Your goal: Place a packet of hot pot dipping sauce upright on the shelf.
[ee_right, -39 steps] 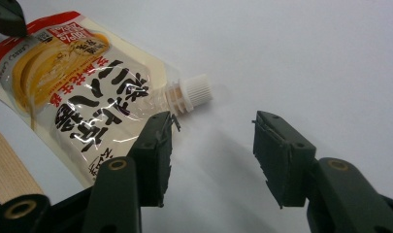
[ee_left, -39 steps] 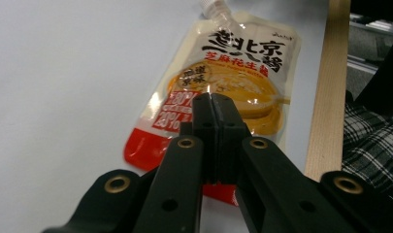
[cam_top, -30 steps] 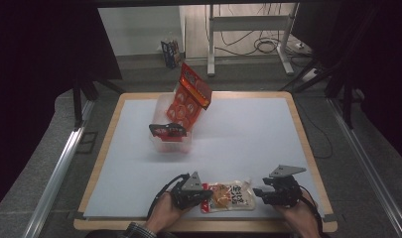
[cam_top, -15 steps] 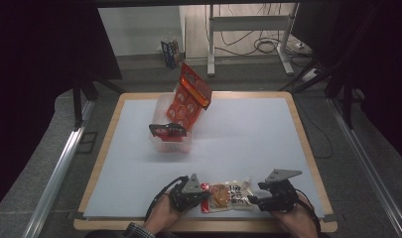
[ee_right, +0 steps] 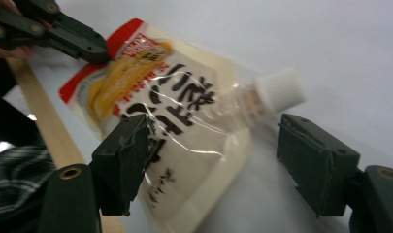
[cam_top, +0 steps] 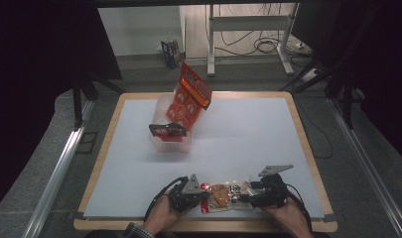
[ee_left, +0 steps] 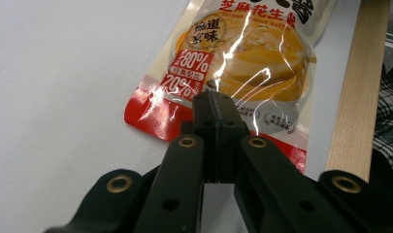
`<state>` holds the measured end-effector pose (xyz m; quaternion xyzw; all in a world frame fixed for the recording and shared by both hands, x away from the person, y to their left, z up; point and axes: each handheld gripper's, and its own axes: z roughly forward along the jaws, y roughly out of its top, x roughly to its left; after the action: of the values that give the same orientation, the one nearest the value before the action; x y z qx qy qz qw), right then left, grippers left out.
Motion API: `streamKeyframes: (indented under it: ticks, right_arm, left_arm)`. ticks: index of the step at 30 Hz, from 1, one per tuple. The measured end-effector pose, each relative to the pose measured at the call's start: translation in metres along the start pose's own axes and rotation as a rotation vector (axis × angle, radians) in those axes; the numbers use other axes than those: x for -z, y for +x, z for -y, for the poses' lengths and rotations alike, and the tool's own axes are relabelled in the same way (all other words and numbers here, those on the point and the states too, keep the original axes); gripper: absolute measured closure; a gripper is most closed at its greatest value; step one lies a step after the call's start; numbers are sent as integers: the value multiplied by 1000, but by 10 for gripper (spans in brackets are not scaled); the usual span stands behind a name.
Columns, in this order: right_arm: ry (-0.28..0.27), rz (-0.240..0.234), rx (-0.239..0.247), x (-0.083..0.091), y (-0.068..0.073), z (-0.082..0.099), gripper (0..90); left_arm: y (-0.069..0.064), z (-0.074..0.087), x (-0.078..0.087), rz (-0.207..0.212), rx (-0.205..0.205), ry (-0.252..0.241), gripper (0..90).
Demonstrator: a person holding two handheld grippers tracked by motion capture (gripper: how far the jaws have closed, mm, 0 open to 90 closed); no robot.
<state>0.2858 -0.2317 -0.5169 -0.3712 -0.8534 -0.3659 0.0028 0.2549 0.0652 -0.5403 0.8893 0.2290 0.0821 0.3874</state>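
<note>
A flat spouted pouch (cam_top: 227, 196) lies on the white tabletop (cam_top: 248, 139), near its front wooden edge, well apart from the clear tub (cam_top: 169, 134). It is glossy, red-bordered with a yellow food picture, black lettering and a white screw cap (ee_right: 280, 91). The left tongs (ee_left: 214, 104) are pinched shut on its red bottom edge. The right tongs (ee_right: 211, 162) have just been opening and stand wide, straddling the cap end without pressing it.

We can read "80%" and "20%" in white on the red panel of the spouted sauce pouch (ee_left: 242, 63), with large Chinese characters above that we can't make out.
</note>
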Motion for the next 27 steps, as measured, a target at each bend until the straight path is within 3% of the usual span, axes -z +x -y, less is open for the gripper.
streamKeyframes:
  ticks: [8, 9, 10, 11, 14, 16, 18, 22, 26, 27]
  right_arm:
    - [8, -84, -46, -7, 3, -3, 327]
    - [9, -107, -54, -8, 3, -3, 383]
    - [10, -155, -69, -10, 3, -3, 382]
    - [12, -172, -78, -12, 4, -4, 390]
    - [36, -154, -38, -16, 10, -8, 439]
    - [25, -173, -42, -16, 12, -11, 487]
    - [3, -188, -53, -14, 12, -14, 543]
    - [-46, -253, -123, -8, 6, -16, 664]
    - [-68, -272, -146, -5, 5, -19, 749]
    - [-72, -273, -142, -4, 6, -20, 764]
  left_arm:
    - [0, 0, 0, -1, 1, 0, 900]
    - [0, 0, 0, 0, 0, 2, 900]
    - [1, 0, 1, -1, -9, 9, 900]
    - [0, 0, 1, -1, -9, 9, 900]
    - [0, 0, 1, -3, -9, 9, 900]
    - [-2, 0, -1, -5, 10, -8, 900]
    - [-2, 0, 0, -11, 0, 0, 900]
    - [-3, 0, 0, -15, 13, -10, 900]
    - [-4, 1, 0, -18, 13, -14, 900]
    - [-3, 1, 2, -19, -10, 4, 900]
